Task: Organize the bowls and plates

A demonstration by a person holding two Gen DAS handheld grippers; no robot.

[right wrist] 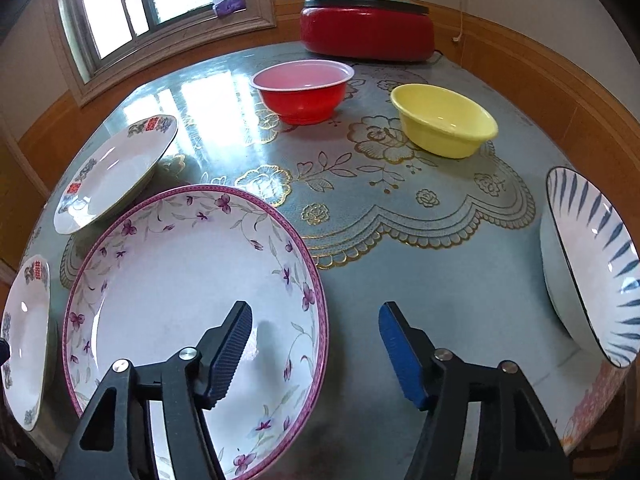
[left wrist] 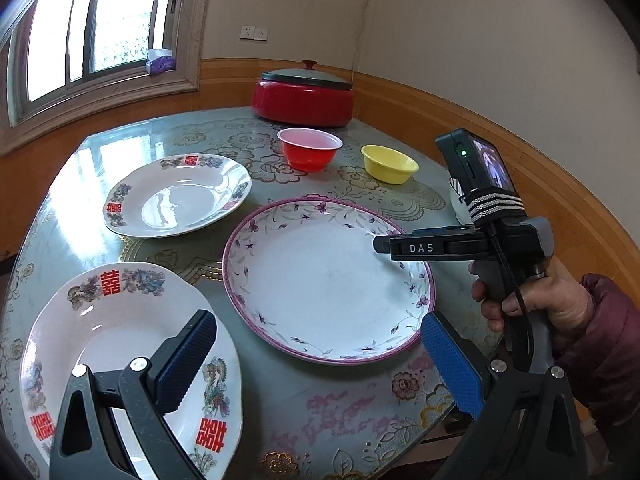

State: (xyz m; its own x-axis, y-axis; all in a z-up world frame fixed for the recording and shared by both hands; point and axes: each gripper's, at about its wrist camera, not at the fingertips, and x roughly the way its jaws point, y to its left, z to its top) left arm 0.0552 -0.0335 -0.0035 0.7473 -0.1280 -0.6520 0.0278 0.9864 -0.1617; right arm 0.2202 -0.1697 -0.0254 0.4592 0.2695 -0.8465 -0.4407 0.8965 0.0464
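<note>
A round table [left wrist: 132, 136] under a grey-green flowered cloth holds the dishes. In the middle lies a large plate [left wrist: 320, 276] with a purple rim and small purple flowers. To its left are two white plates with red characters and dragon patterns: one far [left wrist: 180, 196], one near [left wrist: 120, 320], well apart from each other and from the large plate. Beyond the large plate stand a red bowl [left wrist: 310, 150] and, to its right, a smaller yellow bowl [left wrist: 390, 164], near each other but not touching. In the right wrist view a white bowl with blue stripes [right wrist: 596, 268] sits at the right edge of the table, near side. At the far edge rests a red pot [left wrist: 304, 98] with a dark lid; behind it is a window [left wrist: 92, 24].

The left gripper [left wrist: 316, 364] hangs with its jaws wide apart and nothing between the pads: one finger over the near white plate, the other beyond the near right rim of the large plate.

The right gripper [right wrist: 316, 352] also holds nothing. Its jaws stand apart at a middling width, straddling the right rim of the large plate: the left pad is over the plate's inside, the right pad over bare cloth. No pad presses on the rim. In the left wrist view a hand [left wrist: 536, 300] in a dark red sleeve grips this tool's handle.
</note>
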